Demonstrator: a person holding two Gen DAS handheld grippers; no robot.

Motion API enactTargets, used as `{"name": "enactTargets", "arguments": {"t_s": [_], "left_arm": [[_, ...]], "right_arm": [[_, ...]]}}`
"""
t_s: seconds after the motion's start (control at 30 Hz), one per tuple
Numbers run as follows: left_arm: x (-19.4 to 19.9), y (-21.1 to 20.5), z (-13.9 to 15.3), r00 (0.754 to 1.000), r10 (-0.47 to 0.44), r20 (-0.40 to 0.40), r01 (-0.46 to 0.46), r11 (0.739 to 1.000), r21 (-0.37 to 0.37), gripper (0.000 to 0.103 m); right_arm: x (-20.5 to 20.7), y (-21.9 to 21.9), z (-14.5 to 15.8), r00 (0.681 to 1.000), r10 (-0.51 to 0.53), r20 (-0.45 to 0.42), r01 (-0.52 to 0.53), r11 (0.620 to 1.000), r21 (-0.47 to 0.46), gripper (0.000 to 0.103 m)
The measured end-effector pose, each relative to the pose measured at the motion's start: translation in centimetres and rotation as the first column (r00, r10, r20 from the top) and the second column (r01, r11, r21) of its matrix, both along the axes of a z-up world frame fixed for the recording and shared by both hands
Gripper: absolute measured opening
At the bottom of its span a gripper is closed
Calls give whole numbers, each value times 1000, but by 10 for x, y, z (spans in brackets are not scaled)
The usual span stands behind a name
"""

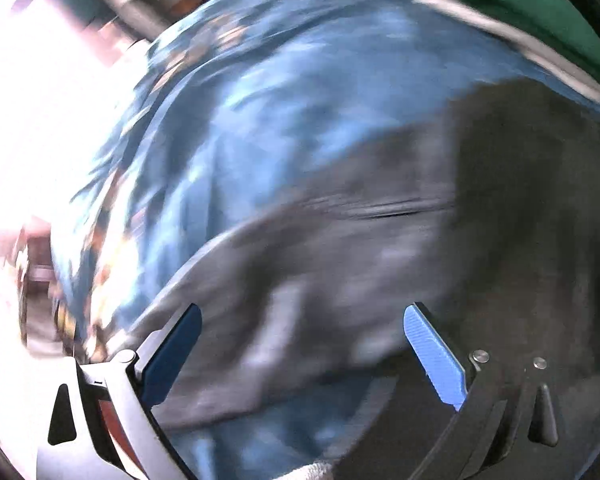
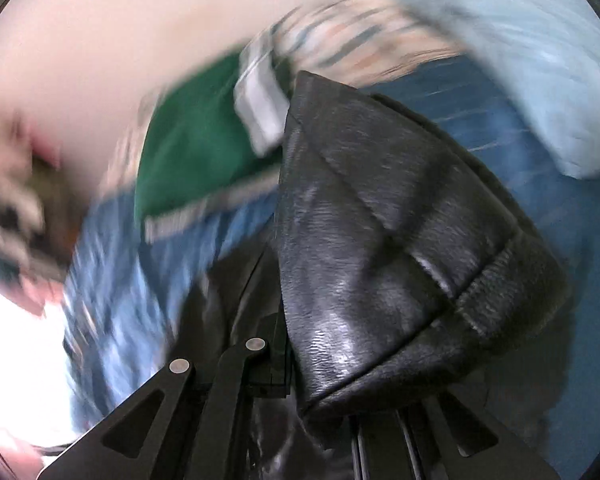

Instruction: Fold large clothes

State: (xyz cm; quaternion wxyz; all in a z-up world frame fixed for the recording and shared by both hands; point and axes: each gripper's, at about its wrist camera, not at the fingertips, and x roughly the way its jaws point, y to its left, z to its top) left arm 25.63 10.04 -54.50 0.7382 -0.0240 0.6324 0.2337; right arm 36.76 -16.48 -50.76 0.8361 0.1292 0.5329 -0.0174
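Pinching a fold of black leather jacket (image 2: 380,216) in the right hand-held gripper (image 2: 290,364), jaws clamped tight. Left hand-held gripper (image 1: 300,356) spread wide above the dark garment, gripping nothing.

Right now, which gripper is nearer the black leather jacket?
Right. The right gripper is shut on a fold of the black leather jacket, which drapes over it. The left gripper is open just above the jacket on the blue bedspread, not gripping.

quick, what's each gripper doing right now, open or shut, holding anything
Left gripper: open, nothing between its jaws, above the dark garment.
Right gripper: shut on the black leather-like jacket.
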Motion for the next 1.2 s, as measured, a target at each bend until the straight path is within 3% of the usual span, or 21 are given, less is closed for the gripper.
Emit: {"name": "enactTargets", "arguments": {"t_s": [0.07,0.13,0.2,0.23,0.3,0.4,0.47,0.5,0.6,0.67,0.7,0.73,0.77,0.8,0.83,0.9,0.93,1.0,1.07,1.17,1.2], "left_arm": [[-24,41,-2,994,107,-20,-107,994,11,103],[-51,74,-4,979,197,-44,-197,980,9,103],[-79,100,-7,959,277,-65,-279,960,-18,103],[-95,113,-8,943,324,-76,-328,944,-44,103],[-124,131,-10,912,402,-86,-410,903,-128,103],[-160,146,-21,850,516,-108,-523,799,-297,103],[-177,154,-36,794,595,-127,-585,691,-424,103],[-185,158,-49,752,644,-142,-620,617,-485,103],[-195,171,-76,647,748,-146,-684,486,-544,103],[-197,181,-85,583,800,-140,-721,430,-544,100],[-197,188,-83,539,835,-111,-745,412,-525,91],[-196,194,-79,526,846,-89,-755,416,-506,84],[-192,201,-73,526,848,-62,-759,435,-485,62],[-183,209,-59,548,837,3,-745,489,-454,34],[-176,214,-49,566,823,44,-733,527,-430,22],[-153,234,-27,615,770,171,-663,622,-417,19],[-144,245,-23,626,754,201,-642,644,-415,19],[-133,269,-20,620,748,237,-601,647,-468,20],[-138,280,-26,647,731,217,-572,654,-495,24],[-149,276,-29,661,727,186,-560,643,-523,27],[-150,264,-28,662,731,164,-569,634,-524,40]], "right_arm": [[12,48,-45,990,85,-114,-91,995,-43,6],[17,84,-82,956,163,-245,-184,981,-65,13],[9,92,-87,952,189,-240,-201,979,-29,33],[5,94,-81,954,199,-225,-198,980,28,40],[-8,89,-67,957,206,-202,-170,969,182,64],[-28,77,-42,964,184,-193,-128,955,267,70],[-40,52,-35,964,152,-219,-91,960,265,70],[-46,43,-36,962,135,-238,-66,958,277,70],[-63,5,-42,948,78,-309,18,955,297,70],[-74,-13,-52,935,54,-350,55,954,293,70],[-80,-23,-53,931,47,-361,65,954,292,70],[-83,-24,-58,928,40,-369,76,953,293,70],[-85,-27,-59,926,35,-375,82,953,292,70],[-86,-27,-60,927,32,-375,84,954,289,70],[-89,-24,-61,930,33,-367,81,953,291,70],[-87,-17,-59,935,32,-353,77,954,290,70],[-87,-14,-58,937,31,-349,78,952,295,70],[-87,-9,-57,936,31,-351,88,944,317,70],[-86,-3,-57,931,40,-363,91,937,336,70],[-85,6,-55,928,73,-365,66,933,354,70],[-85,8,-54,928,83,-363,55,933,355,70]]}}
